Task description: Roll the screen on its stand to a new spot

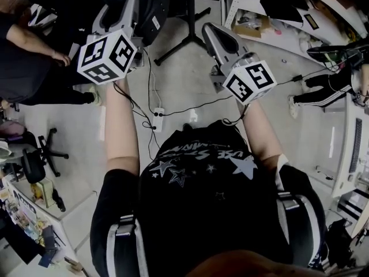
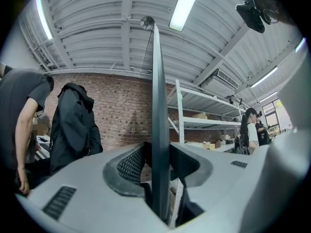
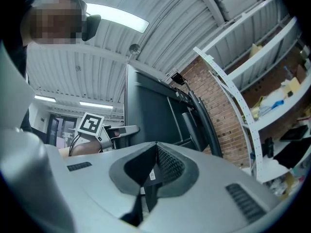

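Note:
The dark screen [image 2: 158, 96] stands edge-on in the left gripper view, a thin upright strip running up between the jaws. My left gripper [image 2: 158, 165] is shut on that edge. In the right gripper view the screen's dark back [image 3: 148, 110] rises ahead, and my right gripper [image 3: 148, 174] is shut on its near edge, where a small white label shows. From the head view both grippers reach forward, the left gripper [image 1: 128, 7] against the black screen [image 1: 154, 7] and the right gripper [image 1: 211, 32] beside the stand's pole and legs [image 1: 185, 36].
A white power strip [image 1: 157, 119] and cables lie on the floor ahead of my feet. A seated person [image 1: 26, 62] and an office chair [image 1: 41, 154] are at the left. Metal shelving [image 1: 259, 7] and another person [image 1: 326, 88] are at the right. A black jacket [image 2: 73, 125] hangs by the brick wall.

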Demonstrator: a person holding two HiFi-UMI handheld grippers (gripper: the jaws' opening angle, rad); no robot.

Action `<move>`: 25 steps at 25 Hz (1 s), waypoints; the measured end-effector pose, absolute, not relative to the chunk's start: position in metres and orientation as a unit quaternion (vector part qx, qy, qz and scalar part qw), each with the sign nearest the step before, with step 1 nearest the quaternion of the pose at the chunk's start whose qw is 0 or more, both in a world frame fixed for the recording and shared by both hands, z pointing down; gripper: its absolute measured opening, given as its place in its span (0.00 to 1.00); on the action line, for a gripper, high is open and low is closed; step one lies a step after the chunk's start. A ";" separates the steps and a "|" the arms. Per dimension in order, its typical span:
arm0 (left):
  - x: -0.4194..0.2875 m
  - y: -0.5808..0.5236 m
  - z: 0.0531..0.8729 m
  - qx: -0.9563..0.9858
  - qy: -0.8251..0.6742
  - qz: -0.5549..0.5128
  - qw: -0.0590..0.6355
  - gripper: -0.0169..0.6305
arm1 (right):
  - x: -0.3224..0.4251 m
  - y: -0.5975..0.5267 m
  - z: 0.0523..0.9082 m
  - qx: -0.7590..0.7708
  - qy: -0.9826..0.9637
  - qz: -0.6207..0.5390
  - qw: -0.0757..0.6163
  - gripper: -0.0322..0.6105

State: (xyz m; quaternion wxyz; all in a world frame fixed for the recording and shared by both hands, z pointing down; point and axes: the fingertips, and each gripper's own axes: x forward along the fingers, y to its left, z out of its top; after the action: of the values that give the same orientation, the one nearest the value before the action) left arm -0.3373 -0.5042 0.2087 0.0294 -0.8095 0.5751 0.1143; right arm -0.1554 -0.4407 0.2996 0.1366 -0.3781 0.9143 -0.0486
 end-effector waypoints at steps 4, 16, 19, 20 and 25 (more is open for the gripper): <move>-0.324 -0.496 0.209 -0.800 0.587 0.119 0.029 0.30 | -0.137 -0.436 0.296 -0.370 0.917 -0.047 0.139 0.06; -0.299 -0.463 0.212 -0.791 0.599 0.119 0.033 0.29 | -0.067 -0.421 0.295 -0.375 0.914 -0.050 0.148 0.06; -0.295 -0.455 0.212 -0.788 0.603 0.121 0.033 0.29 | -0.051 -0.419 0.295 -0.382 0.911 -0.052 0.148 0.06; -0.293 -0.452 0.212 -0.786 0.605 0.122 0.033 0.29 | -0.048 -0.417 0.294 -0.381 0.911 -0.052 0.152 0.06; -0.278 -0.437 0.213 -0.780 0.613 0.125 0.035 0.29 | -0.028 -0.406 0.299 -0.380 0.910 -0.058 0.152 0.06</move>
State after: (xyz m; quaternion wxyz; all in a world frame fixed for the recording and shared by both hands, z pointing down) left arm -0.2778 -0.4365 0.2131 0.0347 -0.7797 0.6126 0.1249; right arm -0.0285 -0.4062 0.2989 0.1522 -0.3801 0.9105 -0.0577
